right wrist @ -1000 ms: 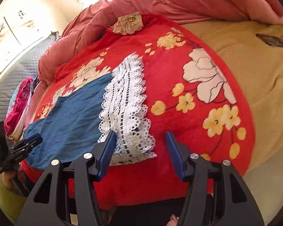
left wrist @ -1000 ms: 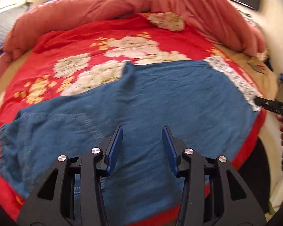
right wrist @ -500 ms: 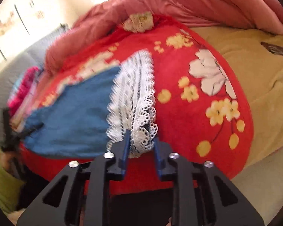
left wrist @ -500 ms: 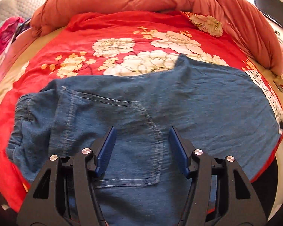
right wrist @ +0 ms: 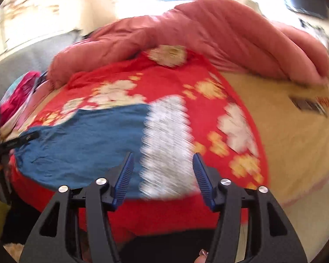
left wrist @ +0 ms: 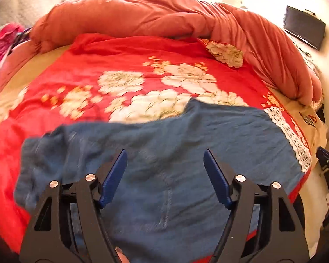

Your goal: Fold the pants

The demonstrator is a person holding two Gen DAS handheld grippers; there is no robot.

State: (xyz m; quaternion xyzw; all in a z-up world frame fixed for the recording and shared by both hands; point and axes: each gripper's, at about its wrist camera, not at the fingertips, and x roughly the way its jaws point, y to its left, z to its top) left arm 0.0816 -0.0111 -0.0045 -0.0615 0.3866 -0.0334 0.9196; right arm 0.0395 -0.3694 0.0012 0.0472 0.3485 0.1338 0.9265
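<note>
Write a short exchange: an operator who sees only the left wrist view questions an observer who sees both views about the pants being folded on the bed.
Operator: Is the right hand-held gripper gripping the lace hem?
Observer: No. Its jaws are opening with nothing between the pads, and the hem lies on the red bedspread beyond them.
Operator: Where does my left hand-held gripper show from that side?
Observer: At the far left edge of the right wrist view, by the opposite end of the pants. I cannot tell whether it touches the cloth.
</note>
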